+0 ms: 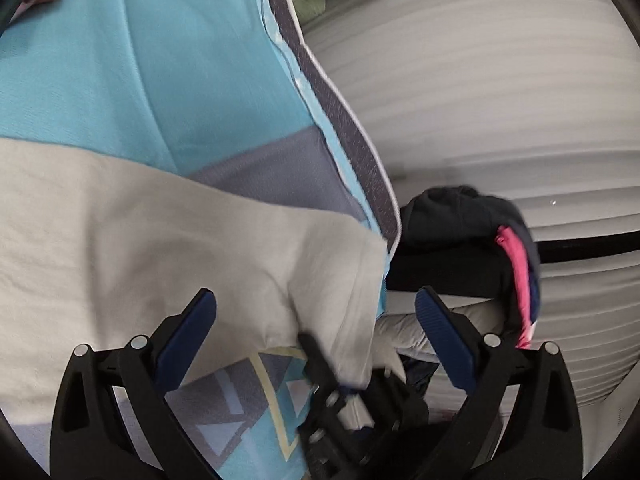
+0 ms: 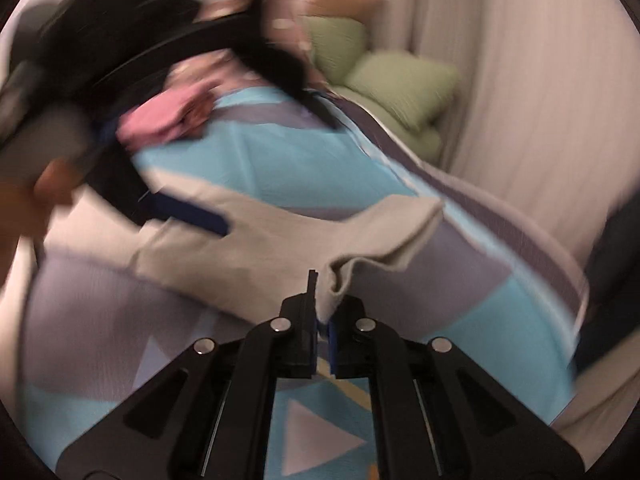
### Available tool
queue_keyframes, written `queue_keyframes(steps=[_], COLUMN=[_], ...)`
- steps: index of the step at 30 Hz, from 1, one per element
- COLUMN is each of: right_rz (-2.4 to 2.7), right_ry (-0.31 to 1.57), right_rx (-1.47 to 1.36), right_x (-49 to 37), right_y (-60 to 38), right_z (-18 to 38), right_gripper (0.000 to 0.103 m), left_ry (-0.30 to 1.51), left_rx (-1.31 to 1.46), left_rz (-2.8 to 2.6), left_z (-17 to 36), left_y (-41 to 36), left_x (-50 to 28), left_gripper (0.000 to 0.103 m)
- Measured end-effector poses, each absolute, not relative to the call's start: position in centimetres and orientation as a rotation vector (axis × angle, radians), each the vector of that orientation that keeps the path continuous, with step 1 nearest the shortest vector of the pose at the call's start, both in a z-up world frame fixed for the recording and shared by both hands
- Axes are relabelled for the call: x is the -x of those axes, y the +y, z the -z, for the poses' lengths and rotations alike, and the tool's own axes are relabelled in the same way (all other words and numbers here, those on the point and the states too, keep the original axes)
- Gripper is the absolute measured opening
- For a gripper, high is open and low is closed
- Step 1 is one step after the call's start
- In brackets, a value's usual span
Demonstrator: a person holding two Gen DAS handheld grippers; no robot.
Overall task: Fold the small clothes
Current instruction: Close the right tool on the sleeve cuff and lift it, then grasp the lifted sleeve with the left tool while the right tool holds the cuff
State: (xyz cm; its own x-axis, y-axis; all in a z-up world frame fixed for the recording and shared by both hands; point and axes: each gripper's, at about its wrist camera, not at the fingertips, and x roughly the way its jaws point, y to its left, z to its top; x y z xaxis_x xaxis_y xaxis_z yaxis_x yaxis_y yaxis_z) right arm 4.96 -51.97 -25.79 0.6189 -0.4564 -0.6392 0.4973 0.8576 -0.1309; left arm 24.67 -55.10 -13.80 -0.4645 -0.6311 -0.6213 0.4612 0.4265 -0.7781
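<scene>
A light grey garment [image 1: 160, 232] lies spread on the blue and grey patterned bedspread [image 1: 120, 60]. My left gripper [image 1: 316, 312] is open, its blue-padded fingers [image 1: 192, 332] wide apart above the garment's near edge. My right gripper [image 2: 323, 320] is shut on a corner of the grey garment [image 2: 280, 248] and lifts it off the bedspread [image 2: 280, 152]; this gripper also shows low in the left wrist view [image 1: 340, 400]. The left gripper [image 2: 188, 210] appears blurred at the left of the right wrist view, over the garment's far side.
A pile of dark clothes with a pink piece [image 1: 480, 224] hangs beside the bed. Pink clothes [image 2: 164, 116] lie at the far end of the bed. Green pillows [image 2: 392, 84] rest by the white curtain [image 2: 540, 100].
</scene>
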Motion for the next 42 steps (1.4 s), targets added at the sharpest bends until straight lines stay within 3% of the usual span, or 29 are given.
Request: queue_keyframes(steps=[4, 13, 18, 20, 21, 22, 23, 27, 33, 42], right_rz=[0.535, 0.458, 0.423, 0.417, 0.419, 0.42, 0.421, 0.433, 0.431, 0.271], right_ry=[0.745, 0.738, 0.754, 0.759, 0.757, 0.758, 0.756, 0.736, 0.611, 0.354], right_rx=[0.26, 0.47, 0.501, 0.513, 0.519, 0.519, 0.517, 0.51, 0.516, 0.55], right_x=[-7.3, -10.3, -10.1, -10.2, -10.1, -10.3, -10.4, -10.2, -10.3, -13.4], right_y=[-47.1, -42.4, -41.2, -41.1, -41.0, -40.9, -40.8, -39.4, -36.1, -25.0], right_z=[25.9, 26.4, 27.3, 27.4, 27.4, 27.2, 27.0, 25.7, 20.3, 11.4], right_gripper=[0.003, 0.004, 0.004, 0.004, 0.004, 0.004, 0.004, 0.004, 0.004, 0.004], left_ry=[1.582, 1.551, 1.636, 1.643, 1.644, 1.645, 1.642, 1.55, 1.316, 0.991], left_rx=[0.186, 0.272, 0.343, 0.369, 0.386, 0.402, 0.404, 0.401, 0.374, 0.399], left_rz=[1.321, 1.305, 1.269, 1.245, 1.246, 1.26, 1.276, 1.284, 1.308, 1.196], left_z=[13.1, 13.3, 16.5, 17.3, 17.5, 17.6, 17.5, 15.1, 7.2, -3.6], left_y=[-53.3, -49.3, -48.1, -48.1, -48.1, -48.1, -48.1, -47.2, -43.3, -28.7], left_x=[-26.1, -29.6, -29.9, -29.8, -29.9, -29.8, -29.7, -29.6, -30.2, -32.9], left_gripper=[0.1, 0.097, 0.07, 0.033, 0.024, 0.006, 0.002, 0.001, 0.002, 0.002])
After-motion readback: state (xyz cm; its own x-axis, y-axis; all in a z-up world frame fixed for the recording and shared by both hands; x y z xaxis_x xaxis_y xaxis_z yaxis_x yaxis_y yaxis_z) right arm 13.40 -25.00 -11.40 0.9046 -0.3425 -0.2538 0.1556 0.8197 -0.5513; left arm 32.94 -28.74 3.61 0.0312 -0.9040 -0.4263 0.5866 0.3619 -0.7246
